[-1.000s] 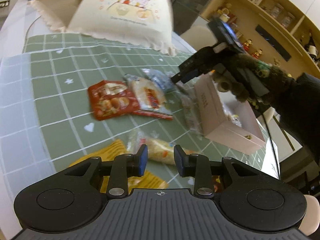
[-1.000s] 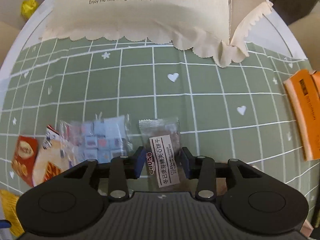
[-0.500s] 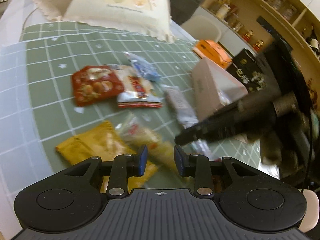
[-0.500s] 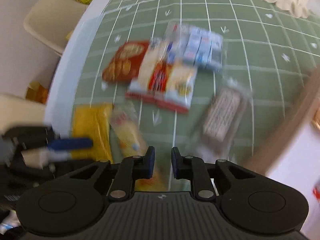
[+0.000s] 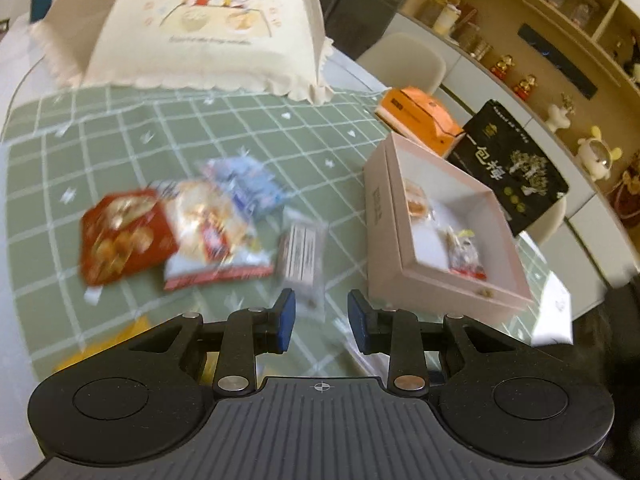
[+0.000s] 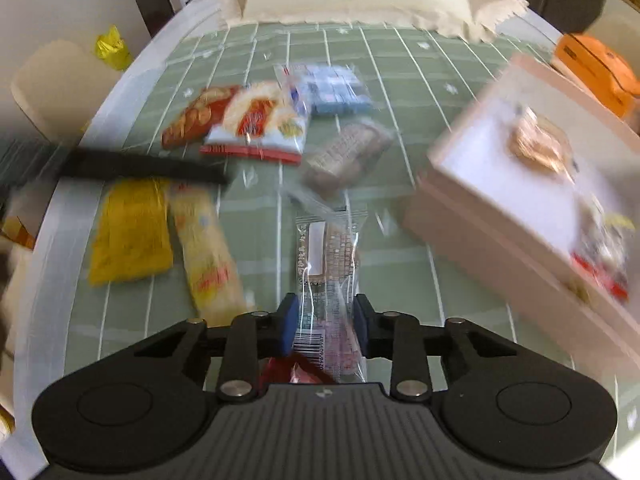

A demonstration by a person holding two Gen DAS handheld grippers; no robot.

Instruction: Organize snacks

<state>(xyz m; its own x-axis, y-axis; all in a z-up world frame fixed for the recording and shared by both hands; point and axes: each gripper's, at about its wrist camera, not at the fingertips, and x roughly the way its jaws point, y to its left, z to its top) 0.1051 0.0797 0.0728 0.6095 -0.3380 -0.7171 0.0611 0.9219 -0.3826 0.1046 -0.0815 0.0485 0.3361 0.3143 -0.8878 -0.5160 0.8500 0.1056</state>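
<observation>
Since half a second ago a clear-wrapped biscuit pack (image 6: 326, 280) has been clamped between the right gripper (image 6: 323, 326) jaws near the pink box (image 6: 472, 216) on the counter, the left gripper (image 5: 321, 320) jaws held apart and empty, and slippage of the slick wrapper during the swing could be caused.

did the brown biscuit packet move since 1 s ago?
Cannot tell. The brown biscuit packet lies on the green mat beside the pink box as before; the cameras swung and the frames blur.
</observation>
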